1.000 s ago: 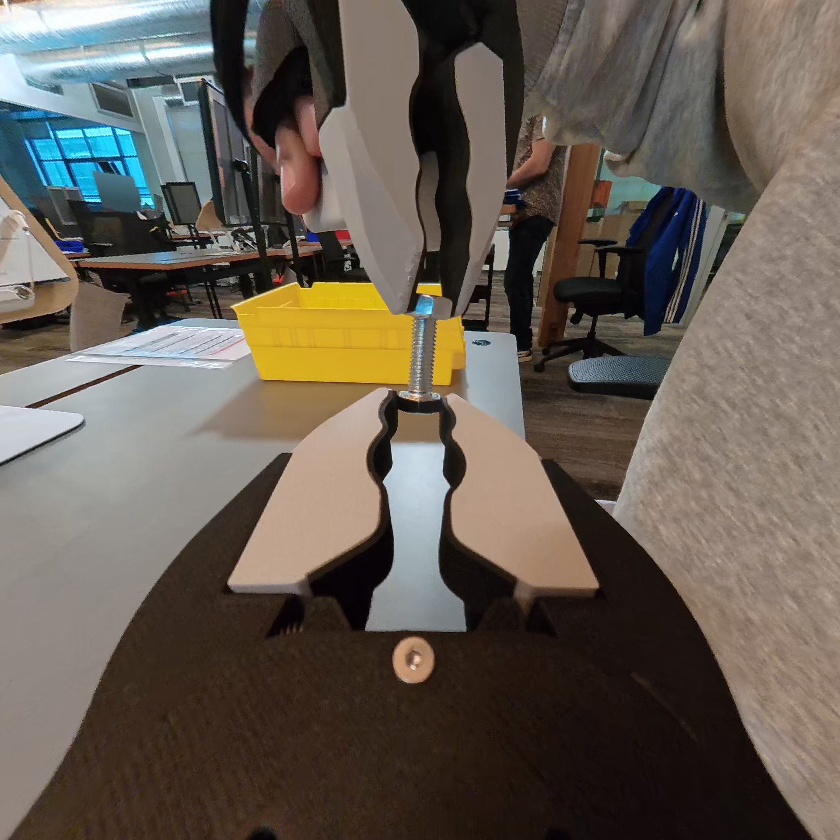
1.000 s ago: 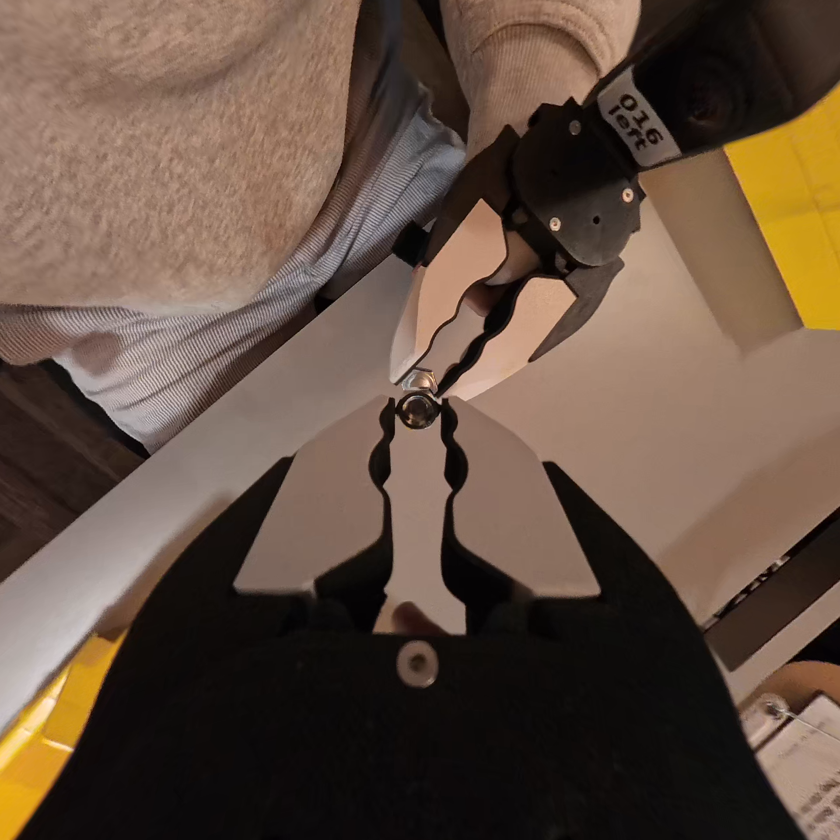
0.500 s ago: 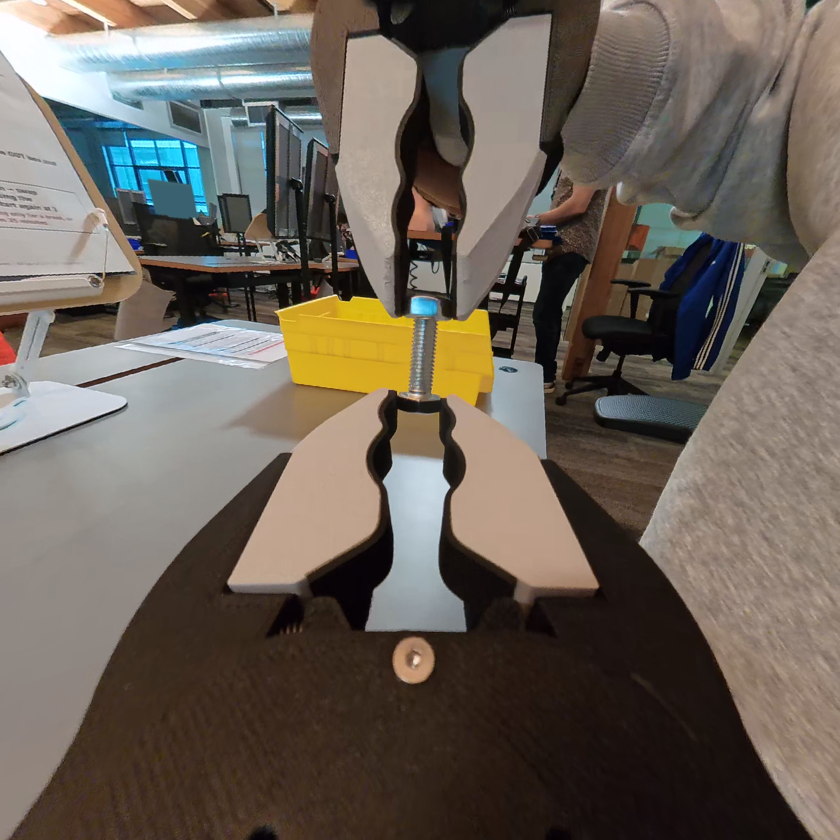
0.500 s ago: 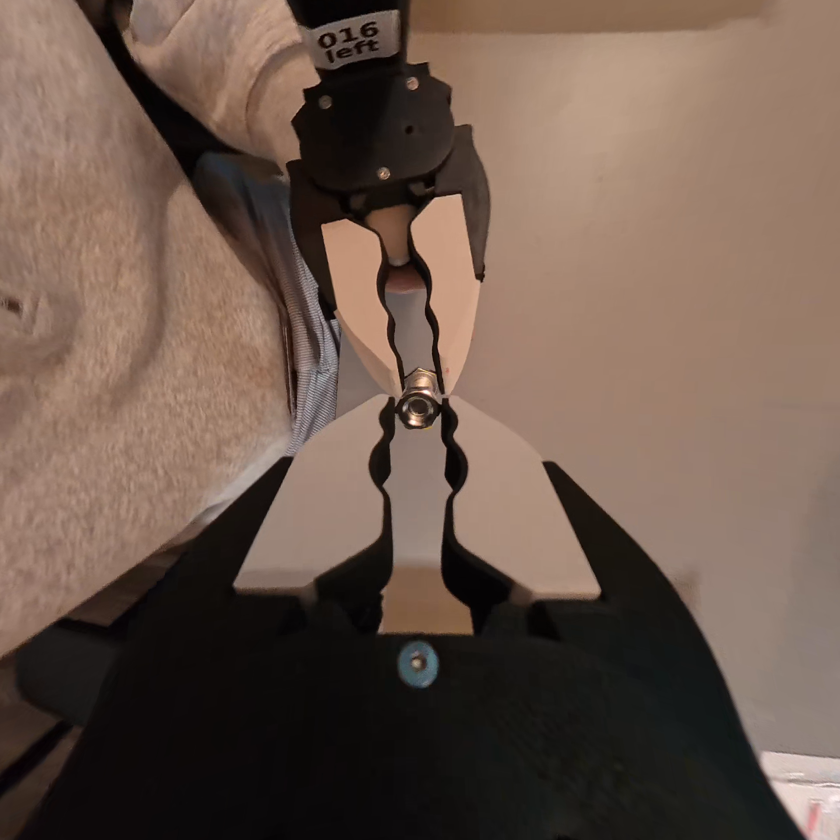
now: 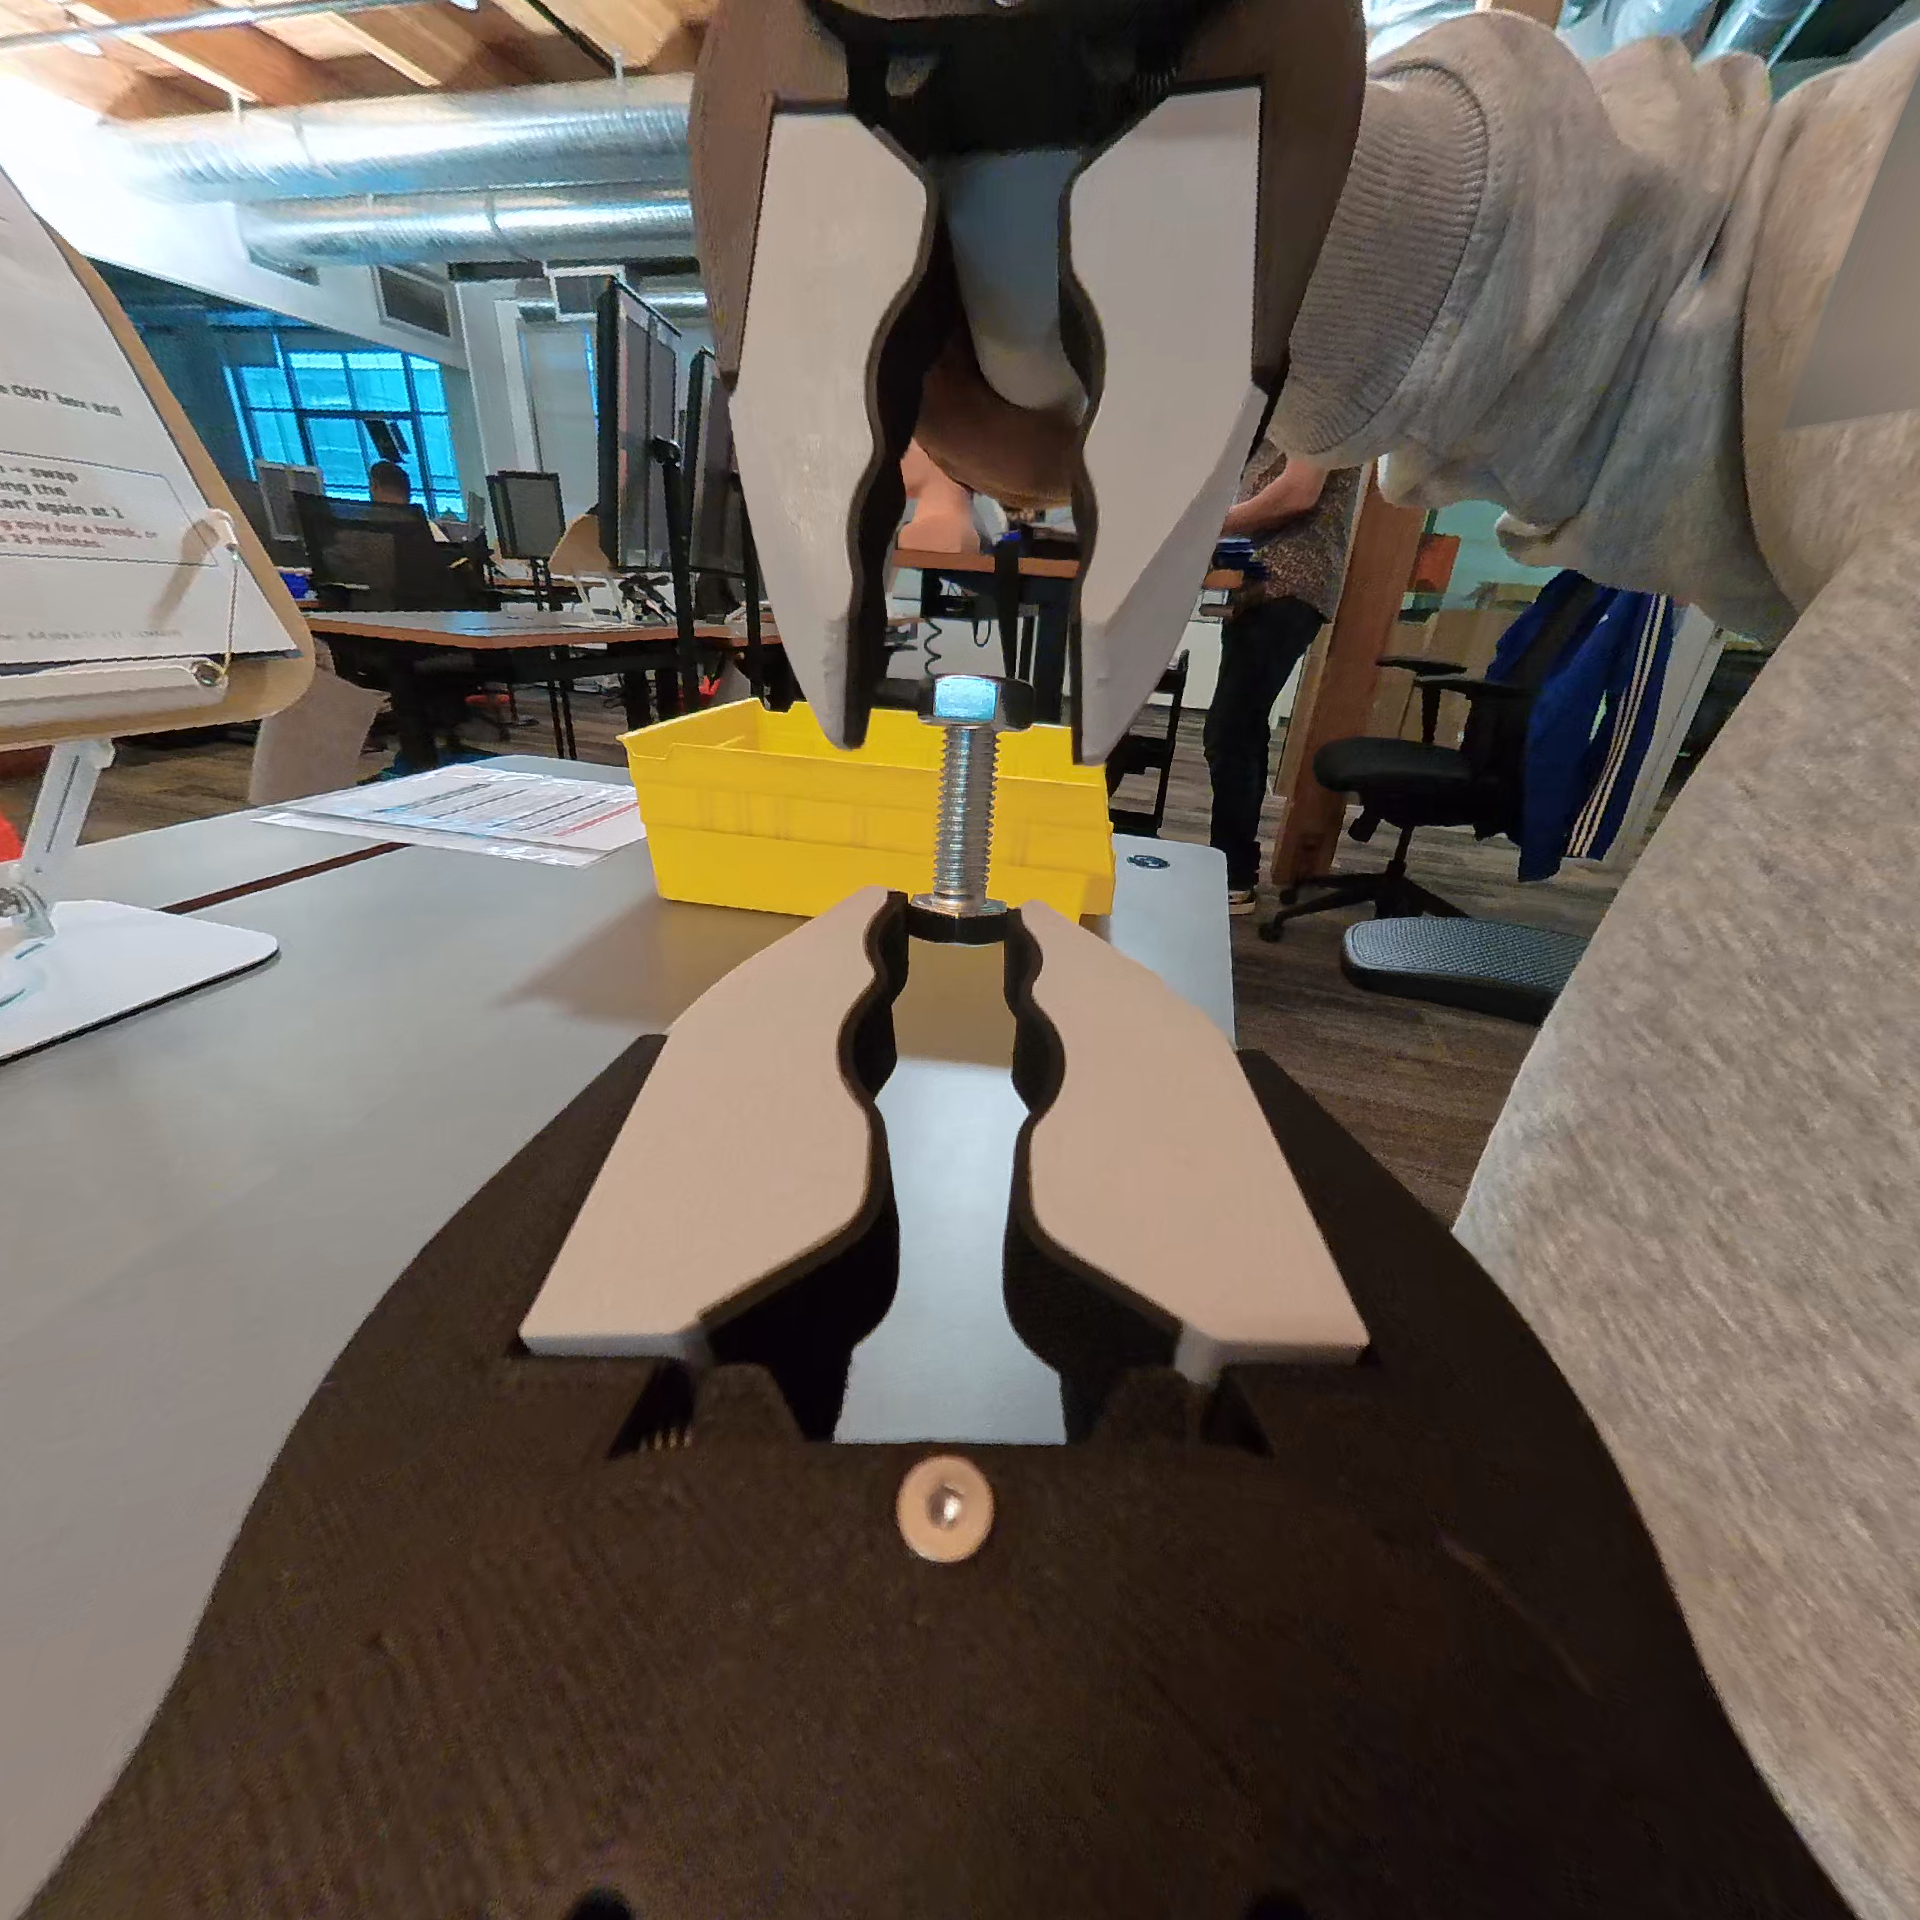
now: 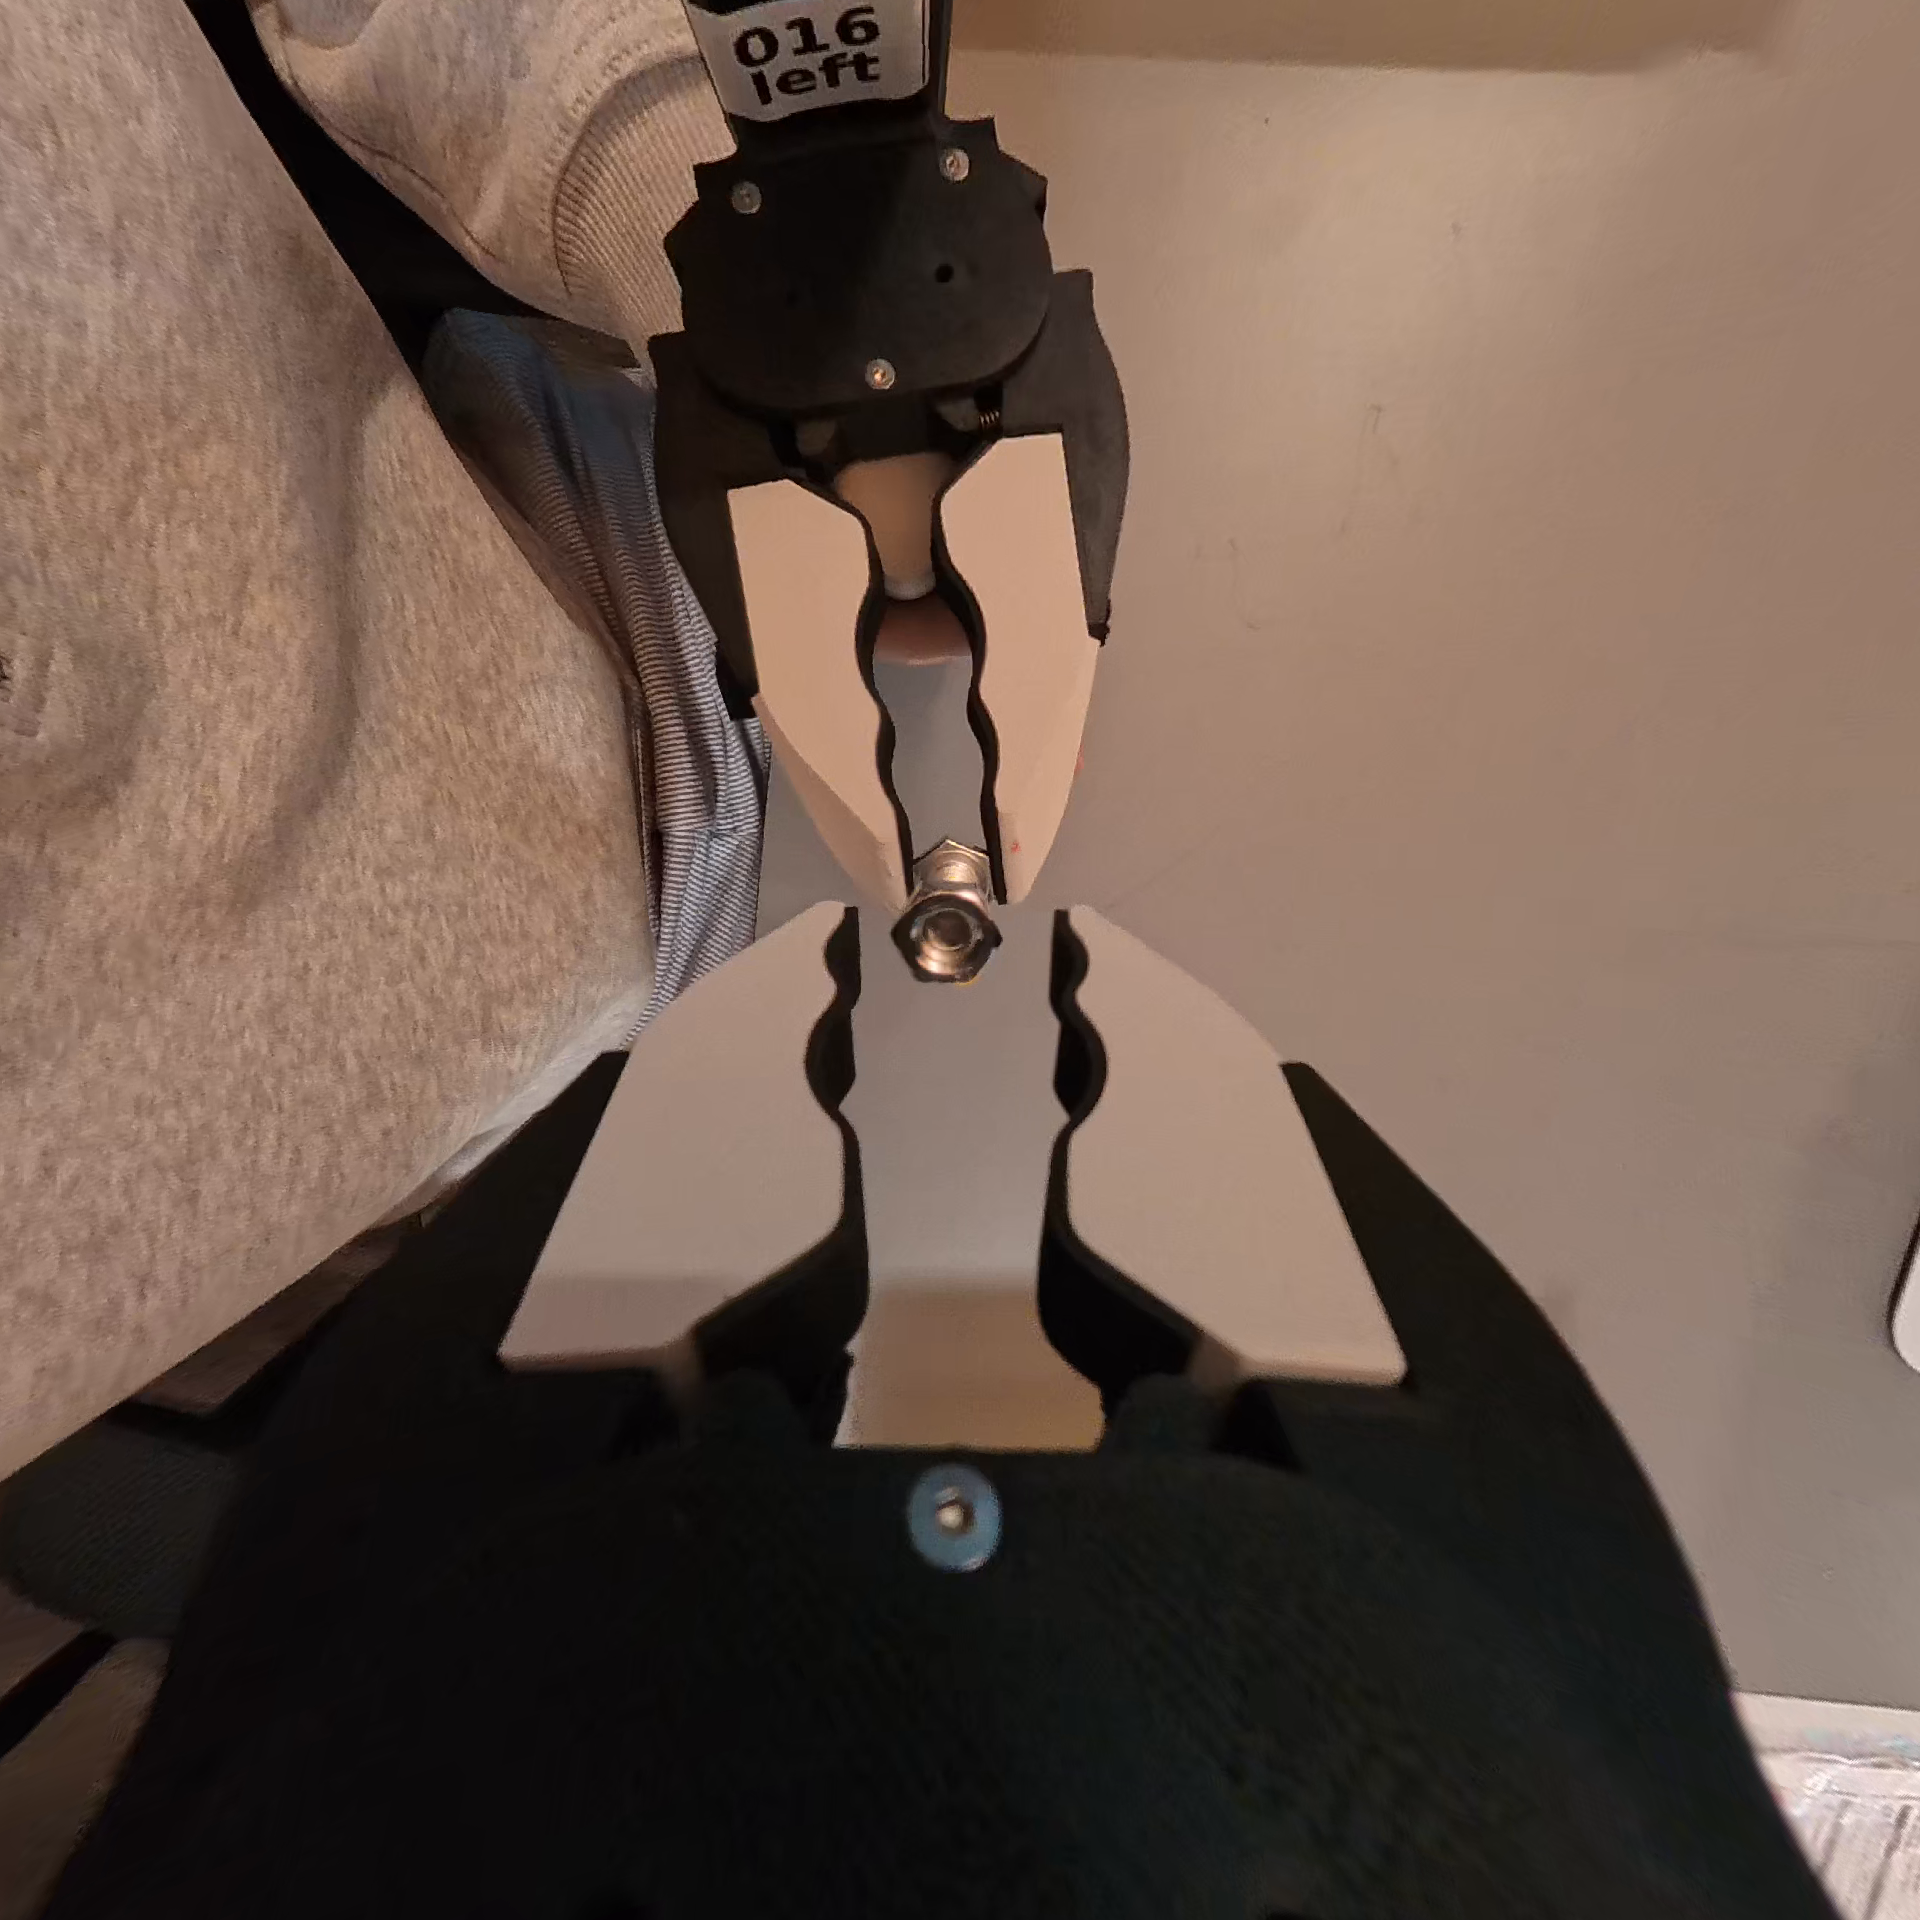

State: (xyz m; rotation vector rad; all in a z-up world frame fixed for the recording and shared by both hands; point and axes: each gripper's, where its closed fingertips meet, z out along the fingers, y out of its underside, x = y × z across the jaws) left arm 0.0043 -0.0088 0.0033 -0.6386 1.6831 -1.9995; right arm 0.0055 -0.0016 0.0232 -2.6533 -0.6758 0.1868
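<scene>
1. Left gripper [image 5: 956,920] has its fingers pinched tight on the nut [image 5: 956,914] at the bottom of an upright bolt [image 5: 966,800].
2. Right gripper [image 6: 951,925] points down over it, fingers spread apart either side of the bolt head, not touching.
3. Yellow bin [image 5: 831,821] sits on the grey worktop [image 5: 312,1091], just beyond the left fingertips.

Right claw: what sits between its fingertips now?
In the left wrist view, the bolt head sits between the open right claw tips, with gaps either side. The left claw grips the nut below.
</scene>
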